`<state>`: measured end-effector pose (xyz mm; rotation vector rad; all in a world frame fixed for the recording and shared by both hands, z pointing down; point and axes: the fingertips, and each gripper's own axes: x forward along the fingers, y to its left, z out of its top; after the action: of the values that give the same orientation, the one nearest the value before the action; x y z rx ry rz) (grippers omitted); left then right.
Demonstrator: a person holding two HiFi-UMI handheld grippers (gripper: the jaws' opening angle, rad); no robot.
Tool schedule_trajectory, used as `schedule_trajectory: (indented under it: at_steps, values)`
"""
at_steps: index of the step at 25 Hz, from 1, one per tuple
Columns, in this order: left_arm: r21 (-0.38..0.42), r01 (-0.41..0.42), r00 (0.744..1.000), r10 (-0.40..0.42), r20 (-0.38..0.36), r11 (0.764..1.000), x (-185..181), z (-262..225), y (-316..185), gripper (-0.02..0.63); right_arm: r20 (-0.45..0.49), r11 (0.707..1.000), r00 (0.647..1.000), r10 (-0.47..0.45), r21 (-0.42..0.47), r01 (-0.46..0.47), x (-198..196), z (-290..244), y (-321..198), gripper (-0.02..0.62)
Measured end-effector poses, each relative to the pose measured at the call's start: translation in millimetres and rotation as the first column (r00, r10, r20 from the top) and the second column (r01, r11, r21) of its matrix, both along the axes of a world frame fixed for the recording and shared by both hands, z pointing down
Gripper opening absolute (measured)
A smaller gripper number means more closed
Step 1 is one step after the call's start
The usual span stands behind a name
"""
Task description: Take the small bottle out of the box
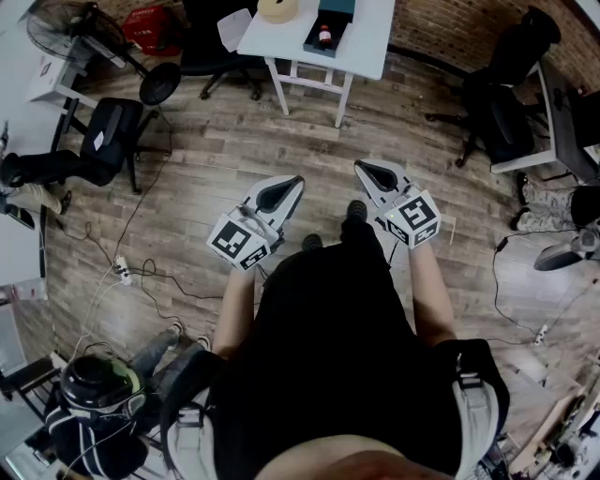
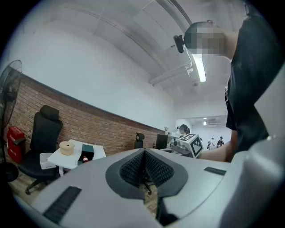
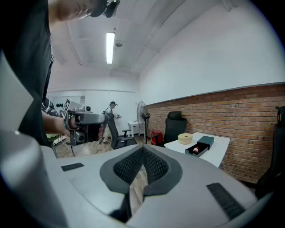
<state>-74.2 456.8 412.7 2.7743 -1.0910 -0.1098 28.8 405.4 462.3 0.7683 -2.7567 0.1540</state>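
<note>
A dark teal box [image 1: 330, 26] lies open on a white table [image 1: 367, 37] far ahead of me, with the small bottle [image 1: 324, 37] lying inside it. My left gripper [image 1: 289, 187] and right gripper [image 1: 367, 170] hang side by side over the wooden floor, well short of the table. Both are shut with nothing between their pads. The left gripper view shows its own jaws [image 2: 144, 151] closed, and the box [image 2: 87, 152] with the bottle [image 2: 84, 158] small at the left. In the right gripper view its jaws [image 3: 143, 149] are closed, with the box [image 3: 202, 144] and bottle [image 3: 195, 150] at the right.
A tan round roll [image 1: 277, 7] sits on the table beside the box. Black office chairs [image 1: 103, 141] stand left and right [image 1: 502, 103] of the path. A fan [image 1: 66, 28], floor cables with a power strip [image 1: 122, 272], and a desk [image 1: 562, 112] at the right border the floor.
</note>
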Motion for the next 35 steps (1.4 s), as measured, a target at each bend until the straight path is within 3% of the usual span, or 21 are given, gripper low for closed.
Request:
schedule_trajectory:
  at_steps: [10, 35]
  values:
    - [-0.02, 0.015, 0.998, -0.014, 0.066, 1.0, 14, 7, -39, 0.018, -0.024, 1.0, 1.0, 0.009, -0.006, -0.009, 21, 6, -35, -0.003]
    - [-0.058, 0.18, 0.966, -0.166, 0.198, 0.982, 77, 1, -179, 0.018, -0.044, 0.989, 0.988, -0.147, -0.039, 0.145, 82, 15, -191, -0.003]
